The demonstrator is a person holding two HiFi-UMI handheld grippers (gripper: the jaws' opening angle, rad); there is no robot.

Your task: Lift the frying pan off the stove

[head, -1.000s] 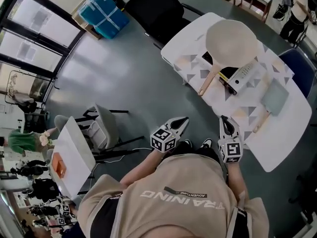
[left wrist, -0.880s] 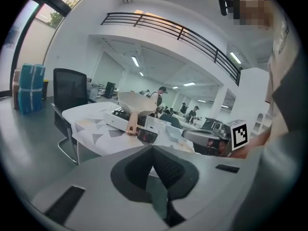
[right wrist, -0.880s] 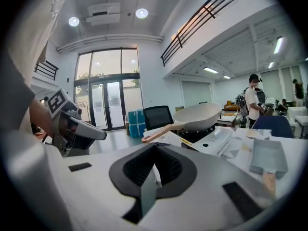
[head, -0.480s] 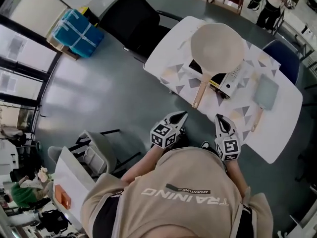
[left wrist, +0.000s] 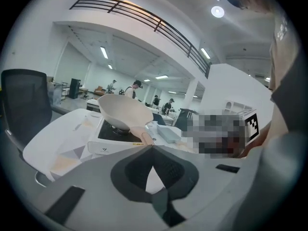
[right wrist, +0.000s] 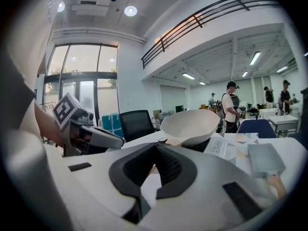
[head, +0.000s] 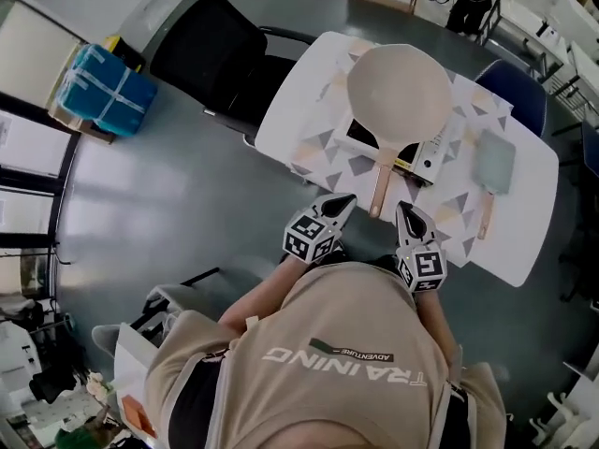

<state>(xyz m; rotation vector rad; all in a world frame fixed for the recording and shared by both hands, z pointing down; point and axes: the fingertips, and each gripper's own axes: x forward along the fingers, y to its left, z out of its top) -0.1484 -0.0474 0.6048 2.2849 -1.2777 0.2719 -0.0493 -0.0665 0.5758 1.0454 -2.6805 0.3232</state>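
Observation:
A cream frying pan (head: 400,92) sits on a portable stove (head: 426,157) on the white patterned table (head: 299,124). Its wooden handle (head: 382,181) points toward me. My left gripper (head: 344,199) is shut and empty, just left of the handle's end, short of the table edge. On the other side of the handle's end, my right gripper (head: 402,210) is also shut and empty. The left gripper view shows its closed tips (left wrist: 153,146) below the pan (left wrist: 122,112) and handle (left wrist: 144,137). From the right gripper (right wrist: 155,145), the pan (right wrist: 190,124) lies ahead.
A teal flat tool with a wooden handle (head: 493,162) lies on the table right of the stove. A black office chair (head: 220,54) stands left of the table, a blue chair (head: 519,101) behind it. Blue boxes (head: 98,87) sit on the floor at far left.
The person has stepped closer to the table, so both grippers now flank the end of the pan's handle. Both stay shut and empty.

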